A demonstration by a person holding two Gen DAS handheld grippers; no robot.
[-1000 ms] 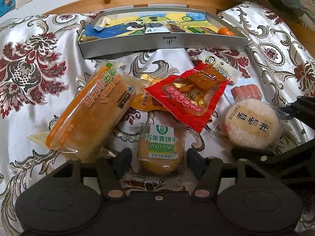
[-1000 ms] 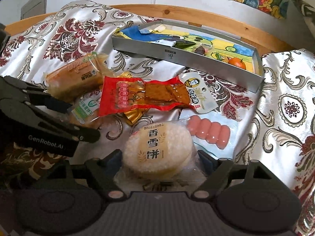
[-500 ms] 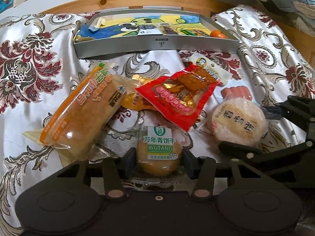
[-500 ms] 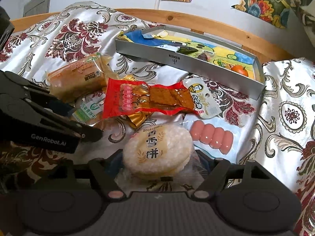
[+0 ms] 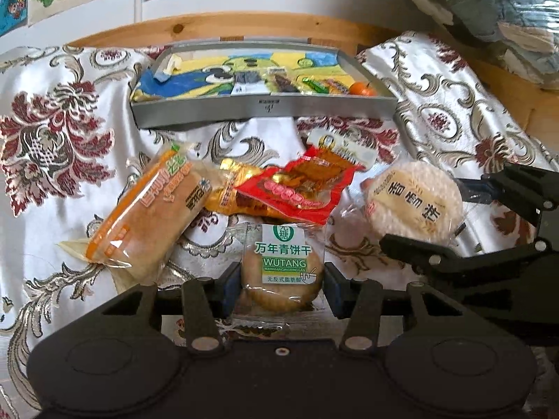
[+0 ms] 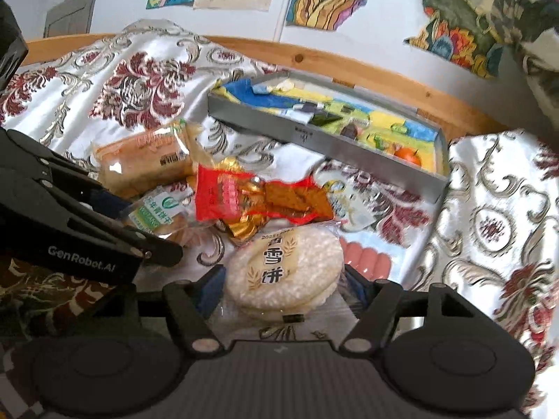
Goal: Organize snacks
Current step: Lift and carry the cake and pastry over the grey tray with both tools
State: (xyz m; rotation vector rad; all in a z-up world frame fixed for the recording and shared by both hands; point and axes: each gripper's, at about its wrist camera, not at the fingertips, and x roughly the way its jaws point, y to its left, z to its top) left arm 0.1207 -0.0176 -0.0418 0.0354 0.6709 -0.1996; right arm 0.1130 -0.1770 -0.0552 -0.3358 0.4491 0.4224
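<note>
Both round, crinkly-wrapped: biscuit packet [image 5: 281, 272] (left gripper [image 5: 279, 288]), rice cracker [image 6: 284, 272].

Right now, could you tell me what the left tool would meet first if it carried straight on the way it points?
Beyond the biscuit packet between its fingers, the left tool would probably meet the red snack packet first; the grey tray lies further along, though depth is hard to judge.

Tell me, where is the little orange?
The little orange sits inside the grey tray, in its right-hand corner, next to some green candies, beyond the pile of snacks in both views.
</note>
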